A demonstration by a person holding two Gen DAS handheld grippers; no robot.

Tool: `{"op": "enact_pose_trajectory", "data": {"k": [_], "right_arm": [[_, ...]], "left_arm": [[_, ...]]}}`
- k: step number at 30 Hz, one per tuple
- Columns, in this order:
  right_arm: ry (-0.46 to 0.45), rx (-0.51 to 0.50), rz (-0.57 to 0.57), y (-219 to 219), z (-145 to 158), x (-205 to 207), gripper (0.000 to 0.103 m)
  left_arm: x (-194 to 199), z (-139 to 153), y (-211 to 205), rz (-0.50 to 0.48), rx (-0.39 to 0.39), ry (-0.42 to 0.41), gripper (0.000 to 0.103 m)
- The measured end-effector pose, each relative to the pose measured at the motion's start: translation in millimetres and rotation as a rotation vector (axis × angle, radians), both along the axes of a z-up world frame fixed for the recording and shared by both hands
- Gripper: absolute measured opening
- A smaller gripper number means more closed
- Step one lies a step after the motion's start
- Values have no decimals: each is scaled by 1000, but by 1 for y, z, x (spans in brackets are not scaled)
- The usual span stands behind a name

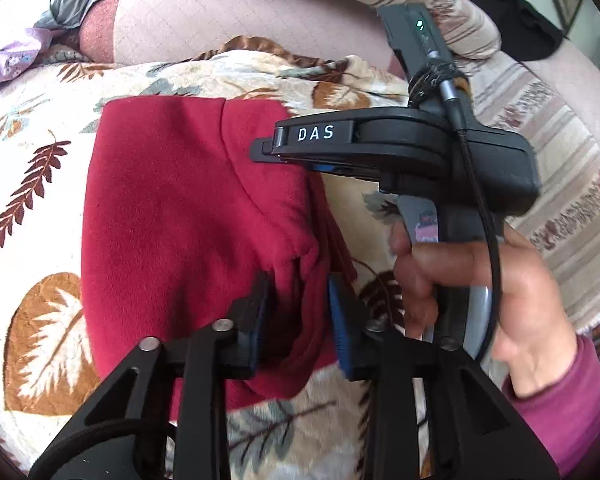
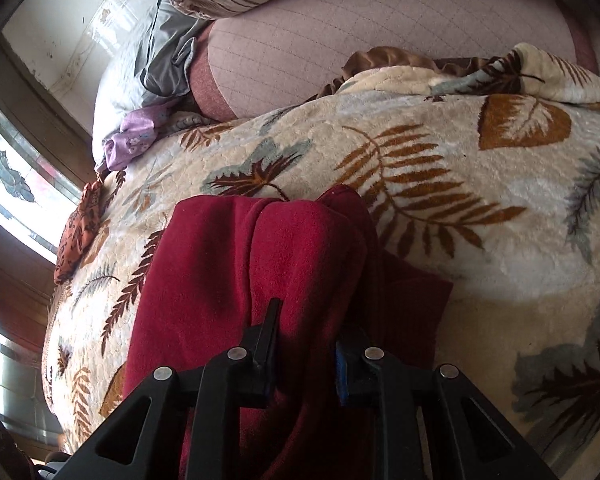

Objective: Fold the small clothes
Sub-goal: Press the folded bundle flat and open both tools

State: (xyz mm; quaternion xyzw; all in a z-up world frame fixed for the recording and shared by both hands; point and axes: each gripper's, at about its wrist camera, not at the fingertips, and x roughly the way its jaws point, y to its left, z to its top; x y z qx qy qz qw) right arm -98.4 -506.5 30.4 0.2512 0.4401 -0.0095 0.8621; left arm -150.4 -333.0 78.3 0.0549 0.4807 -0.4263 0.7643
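Observation:
A dark red fleece garment [image 1: 172,208] lies partly folded on a cream leaf-print blanket [image 1: 32,152]. My left gripper [image 1: 300,312] is closed on a bunched fold at the garment's right edge. My right gripper [image 1: 268,148] shows in the left wrist view, side on, with its tips at the garment's upper right part. In the right wrist view the right gripper [image 2: 306,340] is shut on a raised fold of the red garment [image 2: 228,264], which drapes over the blanket [image 2: 480,240].
A pink quilted cushion [image 1: 220,20] and striped bedding [image 1: 560,160] lie behind the blanket. Grey and purple cloths [image 2: 156,100] sit at the far left by a window [image 2: 12,184]. A black garment [image 1: 512,12] lies at the far right.

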Motion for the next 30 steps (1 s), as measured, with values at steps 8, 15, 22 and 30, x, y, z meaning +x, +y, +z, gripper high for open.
{"op": "enact_pose_trajectory", "data": {"k": [8, 15, 22, 30], "right_arm": [[-98, 14, -7, 20, 48, -64, 76], [67, 12, 32, 59, 1, -70, 70], [-49, -38, 30, 57, 17, -97, 21], [27, -71, -26, 42, -8, -103, 23]], "left_arm": [[-9, 25, 71, 15, 30, -160, 52], [2, 12, 95, 131, 57, -107, 52], [7, 7, 101, 142, 67, -131, 52], [12, -18, 82, 150, 108, -107, 52]]}}
